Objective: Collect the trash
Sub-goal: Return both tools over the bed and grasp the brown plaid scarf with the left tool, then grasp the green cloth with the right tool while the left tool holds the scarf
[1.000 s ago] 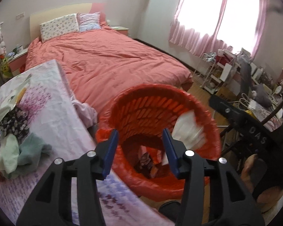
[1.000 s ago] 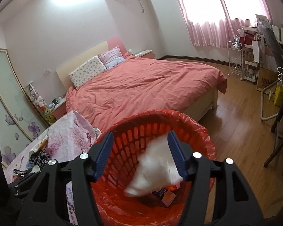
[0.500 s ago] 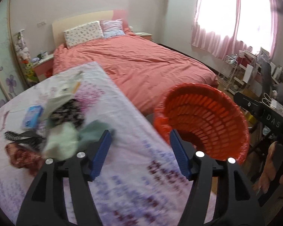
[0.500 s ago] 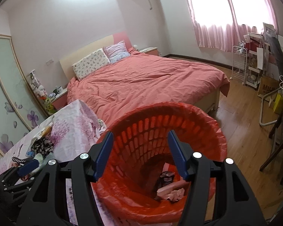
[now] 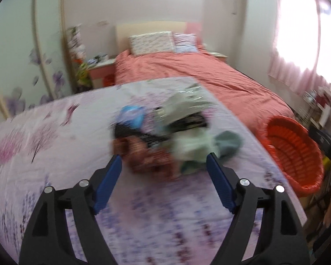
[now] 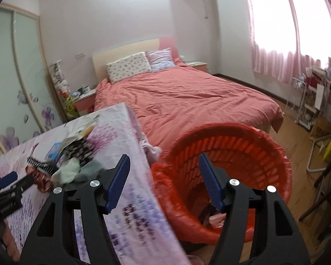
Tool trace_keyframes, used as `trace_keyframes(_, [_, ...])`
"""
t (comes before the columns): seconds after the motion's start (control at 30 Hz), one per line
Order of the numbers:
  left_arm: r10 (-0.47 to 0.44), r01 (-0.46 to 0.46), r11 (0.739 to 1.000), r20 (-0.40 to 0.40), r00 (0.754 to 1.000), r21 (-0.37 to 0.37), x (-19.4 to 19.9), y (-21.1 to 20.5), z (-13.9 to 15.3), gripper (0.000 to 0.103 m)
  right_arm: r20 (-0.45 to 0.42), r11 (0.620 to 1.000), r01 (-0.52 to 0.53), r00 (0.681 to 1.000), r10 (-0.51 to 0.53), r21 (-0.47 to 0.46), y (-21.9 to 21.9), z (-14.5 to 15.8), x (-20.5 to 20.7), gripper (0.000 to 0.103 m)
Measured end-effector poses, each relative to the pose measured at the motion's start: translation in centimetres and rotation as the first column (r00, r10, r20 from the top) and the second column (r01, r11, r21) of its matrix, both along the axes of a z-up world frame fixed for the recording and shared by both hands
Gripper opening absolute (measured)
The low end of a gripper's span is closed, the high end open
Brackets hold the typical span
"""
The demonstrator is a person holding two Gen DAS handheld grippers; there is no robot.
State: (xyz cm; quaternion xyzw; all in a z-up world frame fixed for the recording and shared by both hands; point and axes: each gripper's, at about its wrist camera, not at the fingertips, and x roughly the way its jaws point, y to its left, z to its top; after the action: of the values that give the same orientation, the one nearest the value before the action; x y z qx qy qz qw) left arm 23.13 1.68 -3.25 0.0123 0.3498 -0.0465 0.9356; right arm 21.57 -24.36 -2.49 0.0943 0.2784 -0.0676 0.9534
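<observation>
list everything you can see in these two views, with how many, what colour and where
Basket: one, red-orange, lined with a red bag, on the floor beside the table.
Trash in basket: a few pieces, pinkish and dark, at the bottom.
Table: one, covered by a lilac flowered cloth, in front of the bed.
Pile of trash: one heap, mixed green, blue, black, brown and white, on the table; pieces too blurred to count.
Bed: one, salmon-pink cover, behind the table.
Pillows: two, floral, at the headboard.
Curtains: pink, at the window on the right.
Wardrobe: pale green doors with purple flowers, left wall.
Left tool: black with blue pads, open, over the table facing the pile.
Right tool: same colours, open, above the basket's near edge.
</observation>
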Motion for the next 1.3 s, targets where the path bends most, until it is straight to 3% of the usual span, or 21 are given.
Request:
trace_keyframes(0.2, [0.075, -0.082, 0.99, -0.068, 0.995, -0.115, 1.6, 3.7, -1.5, 0.077, -0.027, 0.997, -0.067, 0.997, 0.066, -0.038, 3.3, -0.7, 0.1, 0.065])
trace_keyframes(0.33, [0.091, -0.1, 0.989, -0.086, 0.992, -0.109, 3.2, 3.3, -2.1, 0.075, -0.032, 0.995, -0.09, 0.996, 0.089, -0.036, 4.5, -0.7, 0.3, 0.065])
trace_keyframes(0.5, [0.083, -0.1, 0.988, -0.146, 0.986, -0.114, 4.6, 3.1, -4.0, 0.062, -0.044, 0.993, -0.115, 0.993, 0.113, -0.041, 5.5, -0.9, 0.5, 0.065])
trace_keyframes(0.63, [0.057, -0.076, 0.988, -0.137, 0.989, -0.134, 4.4, 3.2, -4.5, 0.055, -0.058, 0.991, -0.13, 0.99, 0.127, -0.04, 6.3, -1.3, 0.7, 0.065])
trace_keyframes(0.67, [0.05, -0.07, 0.988, -0.144, 0.988, -0.138, 4.5, 3.3, -4.7, 0.05, -0.061, 0.99, -0.133, 0.99, 0.13, -0.038, 6.5, -1.4, 0.7, 0.065])
trace_keyframes(0.73, [0.026, -0.052, 0.986, -0.16, 0.987, -0.157, 4.8, 3.3, -5.1, 0.031, -0.066, 0.989, -0.142, 0.988, 0.139, -0.035, 7.1, -1.5, 0.8, 0.065])
trace_keyframes(0.8, [0.013, -0.043, 0.982, -0.166, 0.986, -0.181, 4.9, 3.7, -5.1, 0.027, -0.066, 0.988, -0.152, 0.987, 0.149, -0.039, 7.6, -1.5, 0.7, 0.065])
trace_keyframes(1.03, [0.024, -0.039, 0.992, -0.128, 0.991, -0.117, 2.7, 6.4, -3.9, 0.023, -0.073, 0.984, -0.169, 0.984, 0.164, -0.059, 8.8, -1.8, 1.0, 0.065])
trace_keyframes(1.3, [0.162, -0.163, 0.987, -0.108, 0.981, -0.006, 1.8, 13.2, -3.9, 0.026, -0.097, 0.986, -0.166, 0.982, 0.162, -0.035, 10.0, -2.7, 2.5, 0.065])
